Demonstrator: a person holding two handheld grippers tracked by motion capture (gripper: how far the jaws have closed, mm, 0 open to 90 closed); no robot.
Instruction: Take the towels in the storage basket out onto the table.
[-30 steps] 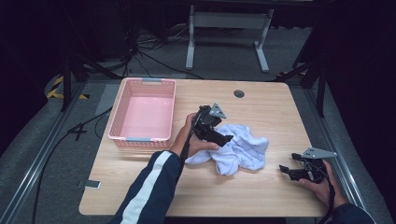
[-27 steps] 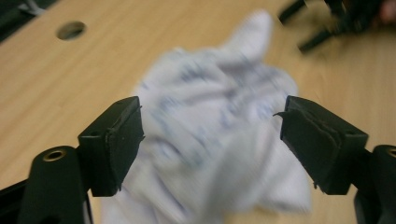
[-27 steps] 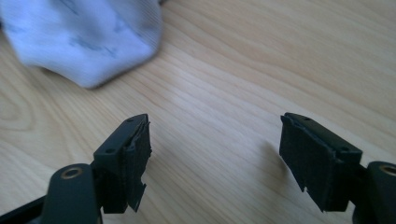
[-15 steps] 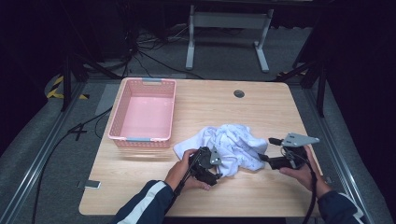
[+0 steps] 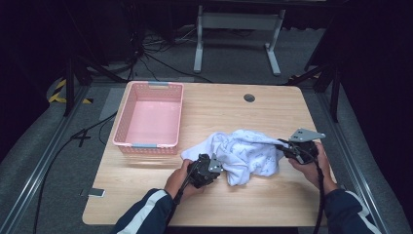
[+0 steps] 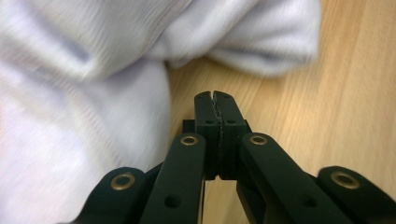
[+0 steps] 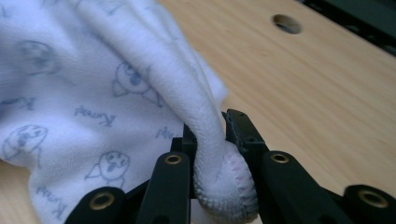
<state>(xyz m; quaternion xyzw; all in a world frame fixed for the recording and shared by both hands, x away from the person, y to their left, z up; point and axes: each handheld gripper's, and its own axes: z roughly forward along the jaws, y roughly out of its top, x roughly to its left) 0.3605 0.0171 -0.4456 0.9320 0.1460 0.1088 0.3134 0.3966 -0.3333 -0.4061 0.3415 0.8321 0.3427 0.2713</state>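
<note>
I see one white printed garment (image 5: 243, 155) crumpled on the near half of the wooden table (image 5: 272, 114), and my right gripper (image 5: 288, 149) has just closed its jaws on a rolled hem (image 7: 219, 182) at the cloth's right edge. My left gripper (image 5: 214, 165) sits at the cloth's near-left side, its jaws just brought together, and as far as that blurred close view lets me judge, nothing is pinched between them. One pink basket (image 5: 127, 127) stands well apart at the table's far left, with nothing inside it.
</note>
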